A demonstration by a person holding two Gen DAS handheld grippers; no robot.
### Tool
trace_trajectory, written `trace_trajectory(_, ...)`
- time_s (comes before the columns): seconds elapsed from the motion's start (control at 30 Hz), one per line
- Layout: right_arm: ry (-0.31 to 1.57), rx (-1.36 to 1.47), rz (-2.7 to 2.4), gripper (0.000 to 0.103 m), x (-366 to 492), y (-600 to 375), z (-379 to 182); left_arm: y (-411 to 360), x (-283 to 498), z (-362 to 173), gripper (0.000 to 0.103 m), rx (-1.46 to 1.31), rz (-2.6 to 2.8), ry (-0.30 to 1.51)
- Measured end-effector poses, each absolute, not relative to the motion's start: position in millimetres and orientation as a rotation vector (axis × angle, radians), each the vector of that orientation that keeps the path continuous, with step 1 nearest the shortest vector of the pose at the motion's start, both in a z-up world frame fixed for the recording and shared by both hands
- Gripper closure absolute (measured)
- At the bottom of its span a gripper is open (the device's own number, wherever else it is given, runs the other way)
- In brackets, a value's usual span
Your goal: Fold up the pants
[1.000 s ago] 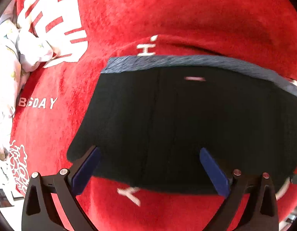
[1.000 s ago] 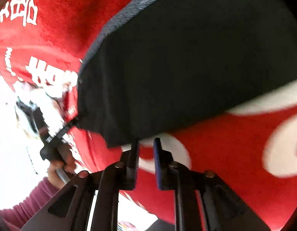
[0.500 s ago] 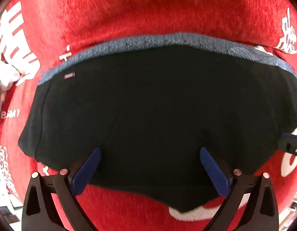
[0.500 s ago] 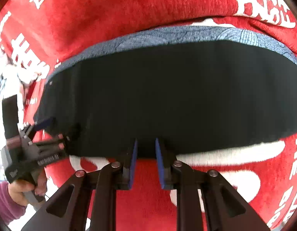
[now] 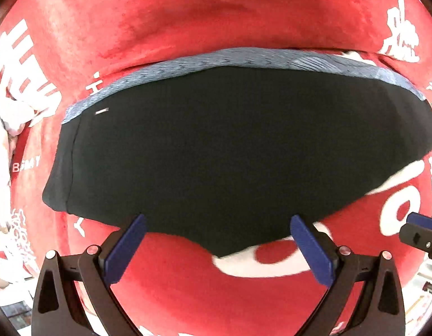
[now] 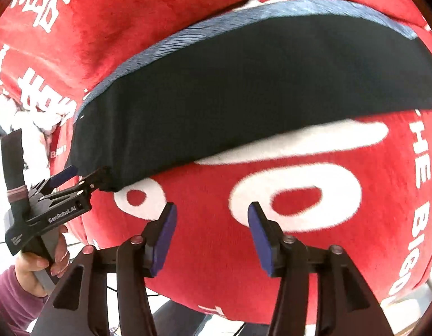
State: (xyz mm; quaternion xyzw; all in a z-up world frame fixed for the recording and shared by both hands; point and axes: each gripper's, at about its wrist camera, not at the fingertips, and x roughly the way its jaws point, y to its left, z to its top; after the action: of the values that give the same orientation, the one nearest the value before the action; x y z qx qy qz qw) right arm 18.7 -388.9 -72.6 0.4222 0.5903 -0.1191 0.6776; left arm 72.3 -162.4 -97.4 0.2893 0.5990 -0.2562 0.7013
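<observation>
Black pants [image 5: 230, 145] with a blue-grey waistband [image 5: 244, 58] lie flat on a red blanket, folded into a wide band. They also show in the right wrist view [image 6: 258, 89]. My left gripper [image 5: 216, 240] is open, its blue pads [image 5: 126, 246] spread at the pants' near edge, nothing between them. In the right wrist view the left gripper [image 6: 84, 177] sits at the pants' left corner. My right gripper [image 6: 213, 232] is open and empty, just short of the pants' near edge. Its tip shows at the right of the left wrist view [image 5: 420, 229].
The red plush blanket [image 5: 216, 14] with white lettering covers the whole surface. Crumpled white patterned cloth [image 5: 8, 117] lies at its left edge. A hand in a purple sleeve [image 6: 28, 268] holds the left gripper's handle.
My right gripper has opened and let go of the pants' near edge, drawing back a little. My left gripper stays open and has pulled back toward the near edge.
</observation>
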Motion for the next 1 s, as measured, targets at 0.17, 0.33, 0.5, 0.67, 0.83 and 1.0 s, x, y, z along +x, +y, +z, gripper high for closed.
trace_trajectory(0.17,1.318,0.992,-0.3,0.041,4.3,-397.5,-75.3,-183.9,49.5,-101.9,0.0,0.7,-0.566,1.361)
trace_trajectory(0.33,1.309,1.016,-0.326,0.037,-19.5,-415.8,-76.9,-204.7,31.1,-102.0,0.0,0.686,-0.628,1.359)
trace_trajectory(0.5,1.288,1.046,-0.345,0.034,-38.1,-429.3,-80.1,-227.7,11.2,-104.8,0.0,0.688,-0.69,1.398)
trace_trajectory(0.67,1.253,1.071,-0.371,0.023,-54.8,-444.7,-80.7,-253.5,-9.3,-108.5,0.0,0.713,-0.729,1.41)
trace_trajectory(0.83,1.213,1.065,-0.426,0.019,-74.8,-466.6,-78.0,-275.5,-24.1,-113.5,0.0,0.755,-0.76,1.417)
trace_trajectory(1.0,1.205,1.086,-0.469,0.018,-94.9,-490.6,-82.2,-294.9,-33.5,-114.6,0.0,0.775,-0.768,1.421)
